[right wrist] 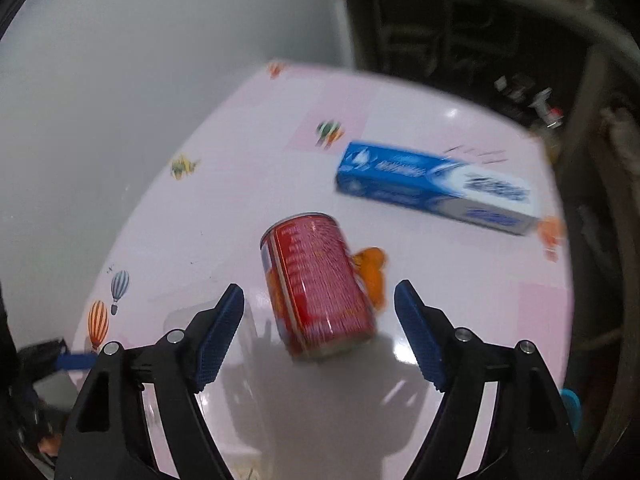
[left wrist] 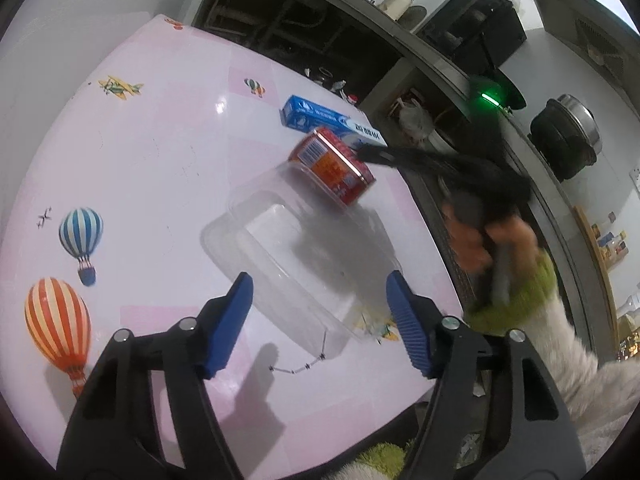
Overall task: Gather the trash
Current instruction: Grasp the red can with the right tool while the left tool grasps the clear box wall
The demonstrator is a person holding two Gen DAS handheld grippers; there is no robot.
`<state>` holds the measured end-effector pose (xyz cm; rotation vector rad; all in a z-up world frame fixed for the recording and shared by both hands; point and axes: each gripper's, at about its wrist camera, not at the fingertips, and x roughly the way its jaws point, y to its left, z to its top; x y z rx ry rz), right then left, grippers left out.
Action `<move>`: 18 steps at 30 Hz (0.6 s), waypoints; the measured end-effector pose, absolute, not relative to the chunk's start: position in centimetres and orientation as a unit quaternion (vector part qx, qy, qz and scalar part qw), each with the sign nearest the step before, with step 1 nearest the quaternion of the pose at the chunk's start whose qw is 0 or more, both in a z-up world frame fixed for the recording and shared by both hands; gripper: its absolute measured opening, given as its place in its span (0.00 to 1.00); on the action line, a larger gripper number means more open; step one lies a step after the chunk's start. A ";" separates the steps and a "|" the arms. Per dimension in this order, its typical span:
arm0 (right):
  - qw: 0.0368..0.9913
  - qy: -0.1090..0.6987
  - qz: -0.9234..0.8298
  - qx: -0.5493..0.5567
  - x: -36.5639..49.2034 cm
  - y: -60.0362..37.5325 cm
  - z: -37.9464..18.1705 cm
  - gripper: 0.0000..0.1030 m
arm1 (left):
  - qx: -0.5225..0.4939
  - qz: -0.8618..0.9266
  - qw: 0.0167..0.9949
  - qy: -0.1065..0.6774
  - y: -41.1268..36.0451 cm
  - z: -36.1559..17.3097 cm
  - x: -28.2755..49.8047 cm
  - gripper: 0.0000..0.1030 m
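We've got the right gripper (right wrist: pixel 318 332) spread wide round the red can (right wrist: pixel 318 284), not pinching yet, left gripper (left wrist: pixel 320 320) released over the clear tray (left wrist: pixel 288 264) — centre can btwn pads, then squeeze.

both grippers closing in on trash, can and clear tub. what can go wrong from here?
1. The red can lies on its side between the open right gripper pads, untouched; a nudge from one pad could roll it toward the table edge.
2. The clear plastic container is thin; the left gripper, jaws open around its near end, may crush or flip it.
3. The right view is blurred, so alignment is uncertain.
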<state>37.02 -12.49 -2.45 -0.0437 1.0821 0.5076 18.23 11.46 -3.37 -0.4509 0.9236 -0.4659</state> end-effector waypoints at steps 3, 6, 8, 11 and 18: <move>0.807 0.541 0.237 -0.026 38.7 -11.6 -4.5 0.69 | -0.215 -0.227 0.839 0.445 10.9 -3.7 17.9 0.56; 0.799 0.552 0.238 0.001 38.5 -12.2 -5.2 0.64 | -0.214 -0.234 0.834 0.452 10.4 -3.9 17.9 0.52; 0.801 0.553 0.227 0.011 37.5 -13.0 -5.3 0.64 | -0.210 -0.236 0.831 0.457 10.1 -4.1 18.1 0.51; 0.803 0.558 0.207 0.034 35.8 -14.7 -5.5 0.64 | -0.207 -0.240 0.825 0.467 9.5 -4.6 18.7 0.48; 0.815 0.554 0.145 0.089 28.8 -18.7 -5.6 0.64 | -0.210 -0.242 0.810 0.491 8.2 -5.6 20.3 0.41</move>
